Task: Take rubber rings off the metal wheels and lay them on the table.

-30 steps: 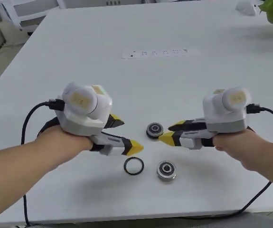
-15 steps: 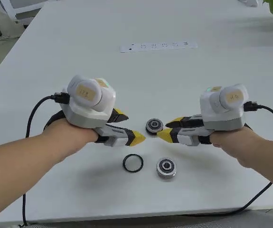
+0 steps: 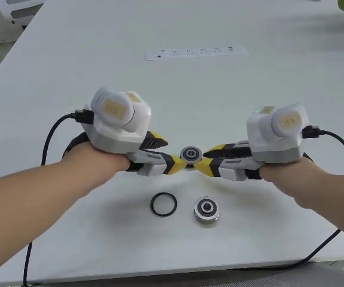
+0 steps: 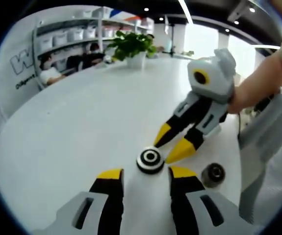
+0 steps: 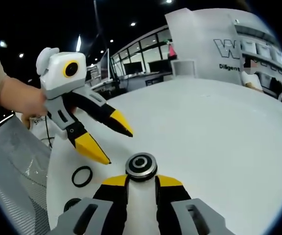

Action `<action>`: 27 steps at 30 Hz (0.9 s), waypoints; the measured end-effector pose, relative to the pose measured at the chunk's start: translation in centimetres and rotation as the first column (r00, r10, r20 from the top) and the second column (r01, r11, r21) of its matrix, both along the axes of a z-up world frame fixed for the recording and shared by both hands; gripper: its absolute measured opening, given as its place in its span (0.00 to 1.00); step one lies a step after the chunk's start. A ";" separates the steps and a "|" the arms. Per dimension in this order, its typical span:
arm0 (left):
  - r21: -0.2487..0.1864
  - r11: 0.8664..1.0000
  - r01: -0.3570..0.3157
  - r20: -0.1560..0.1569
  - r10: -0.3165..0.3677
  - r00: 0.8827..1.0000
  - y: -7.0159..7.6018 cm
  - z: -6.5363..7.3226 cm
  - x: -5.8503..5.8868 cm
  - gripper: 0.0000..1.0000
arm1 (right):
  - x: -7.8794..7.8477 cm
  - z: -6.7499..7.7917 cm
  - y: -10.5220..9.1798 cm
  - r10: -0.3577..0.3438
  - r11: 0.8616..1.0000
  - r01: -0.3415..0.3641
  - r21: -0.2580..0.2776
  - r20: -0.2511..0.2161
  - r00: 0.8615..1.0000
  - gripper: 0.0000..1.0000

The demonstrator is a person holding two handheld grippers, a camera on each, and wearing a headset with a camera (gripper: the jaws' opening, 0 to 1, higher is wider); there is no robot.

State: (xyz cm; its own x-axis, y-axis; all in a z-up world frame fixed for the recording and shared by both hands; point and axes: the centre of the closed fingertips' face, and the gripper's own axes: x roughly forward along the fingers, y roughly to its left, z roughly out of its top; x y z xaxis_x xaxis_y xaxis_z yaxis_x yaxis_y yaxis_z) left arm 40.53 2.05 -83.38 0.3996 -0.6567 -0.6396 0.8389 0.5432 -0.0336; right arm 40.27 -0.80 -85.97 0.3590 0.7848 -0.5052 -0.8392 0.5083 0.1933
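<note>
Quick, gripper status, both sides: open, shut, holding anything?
Left gripper: open, holding nothing; the metal wheel sits just ahead of its tips.
Right gripper: open, holding nothing; its tips are at the same wheel.

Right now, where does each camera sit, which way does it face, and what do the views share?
Head view: on the headset, looking forward and down at the table; both forearms, the left gripper and the right gripper show.
Left gripper view: rides the left gripper, looks along its open jaws at the wheel; the right gripper shows at the right.
Right gripper view: rides the right gripper, faces the opposite way at the same wheel; the left gripper shows at the left.
Shared: all three show that wheel.
</note>
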 end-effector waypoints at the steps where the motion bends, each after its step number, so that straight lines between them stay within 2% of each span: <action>1: 0.000 1.000 0.002 0.000 -0.002 1.000 -0.1 -0.1 0.1 0.36 | 0.0 0.0 0.0 0.002 1.000 -0.002 -0.001 0.002 1.000 0.18; 18: 0.009 0.998 0.055 0.010 -0.055 0.998 -2.3 -0.8 0.7 0.25 | -0.2 0.0 0.2 0.013 1.000 -0.012 -0.002 0.026 1.000 0.16; 27: 0.038 0.995 0.096 0.027 -0.097 0.995 -2.9 -1.2 0.5 0.18 | -0.2 0.1 0.2 0.008 1.000 -0.008 0.002 0.028 1.000 0.16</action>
